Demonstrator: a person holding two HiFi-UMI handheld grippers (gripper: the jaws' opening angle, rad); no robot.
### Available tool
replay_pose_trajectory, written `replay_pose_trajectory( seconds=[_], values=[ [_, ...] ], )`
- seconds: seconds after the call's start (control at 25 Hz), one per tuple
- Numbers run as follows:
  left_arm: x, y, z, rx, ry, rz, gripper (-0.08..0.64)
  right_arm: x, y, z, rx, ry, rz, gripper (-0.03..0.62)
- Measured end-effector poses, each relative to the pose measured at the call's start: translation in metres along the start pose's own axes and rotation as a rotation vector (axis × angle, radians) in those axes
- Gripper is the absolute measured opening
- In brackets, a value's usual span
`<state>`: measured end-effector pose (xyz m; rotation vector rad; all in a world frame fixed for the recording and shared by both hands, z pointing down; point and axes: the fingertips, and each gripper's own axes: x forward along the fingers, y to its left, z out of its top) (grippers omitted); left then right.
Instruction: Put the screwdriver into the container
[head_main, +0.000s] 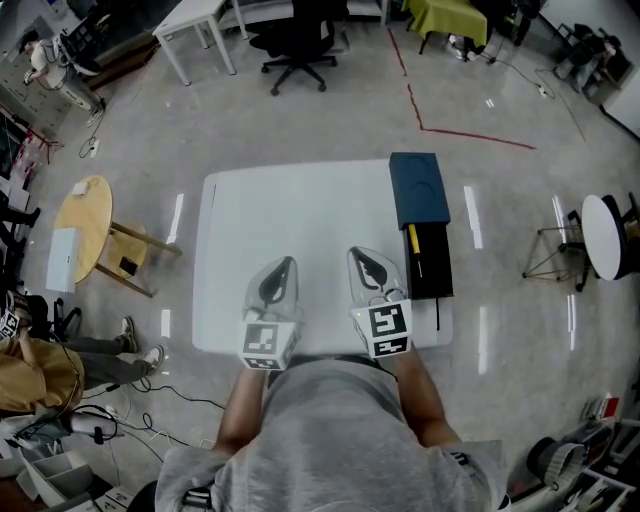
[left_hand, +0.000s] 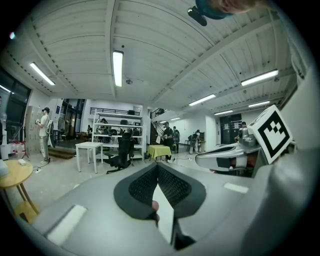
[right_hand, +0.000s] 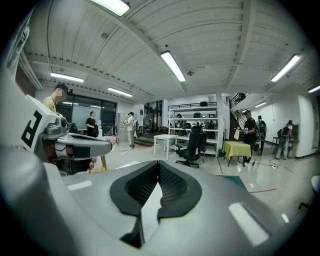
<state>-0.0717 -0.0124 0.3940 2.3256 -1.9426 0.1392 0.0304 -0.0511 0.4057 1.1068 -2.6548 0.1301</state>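
A screwdriver (head_main: 414, 248) with a yellow handle lies in the black open tray (head_main: 436, 262) at the right edge of the white table (head_main: 300, 210). A dark blue container (head_main: 418, 188) sits just beyond the tray. My left gripper (head_main: 283, 268) and right gripper (head_main: 362, 258) hover side by side over the table's near edge, left of the tray. Both are shut with nothing between the pads. In the left gripper view the jaws (left_hand: 157, 165) meet at the tip, and so do those in the right gripper view (right_hand: 159, 164). Neither gripper view shows the screwdriver.
A round wooden side table (head_main: 85, 225) stands left of the table, with a seated person (head_main: 40, 370) at the lower left. An office chair (head_main: 300, 40) and a white desk (head_main: 195, 25) stand beyond. A tripod stand (head_main: 555, 255) and a round white table (head_main: 610, 235) are at the right.
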Motion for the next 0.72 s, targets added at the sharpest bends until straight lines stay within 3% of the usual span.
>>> replay_pose_trajectory(
  seconds=[0.72],
  values=[
    [0.0005, -0.0008, -0.0032, 0.005, 0.003, -0.005, 0.012, 0.0006, 0.0005, -0.0034, -0.003, 0.005, -0.003, 0.003]
  ],
)
